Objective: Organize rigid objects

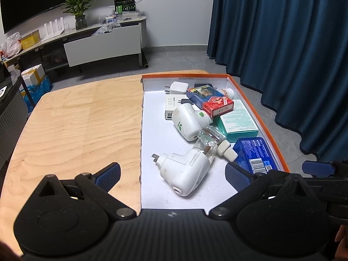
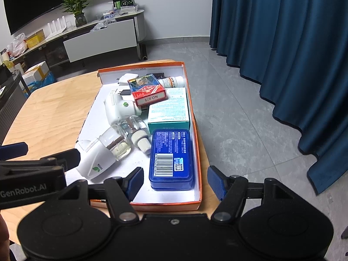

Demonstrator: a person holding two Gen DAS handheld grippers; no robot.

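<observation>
Left hand-held gripper: jaws stand wide and hold nothing; it hovers over the near end of the box, pointing down at an angle.
Right hand-held gripper: jaws apart and empty, framing the near wall of the box, just to the right of the left one.
Task's things: all lie in the box ahead of both grippers. A white plug-in sits between the left jaws' line; a blue case lies just ahead of the right one; farther on are a teal carton, a red card pack, a second plug-in and a pill bottle.
Risk, rolling: the plug-in's glass bottle is round and smooth; a pinch off-centre would likely squirt it aside.
Risk, pile: the card pack leans on other items, so pulling one from beneath could tip the stack.
Risk, crowding: the two grippers are close; reaching together could knock them.
Risk, box: it sits near the tabletop's right edge; a sideways shove may push it off.
Surface: pale wooden tabletop, bare to the left of the left gripper.
Room: grey tiled floor, blue curtain right, low cabinet with a plant far ahead.
</observation>
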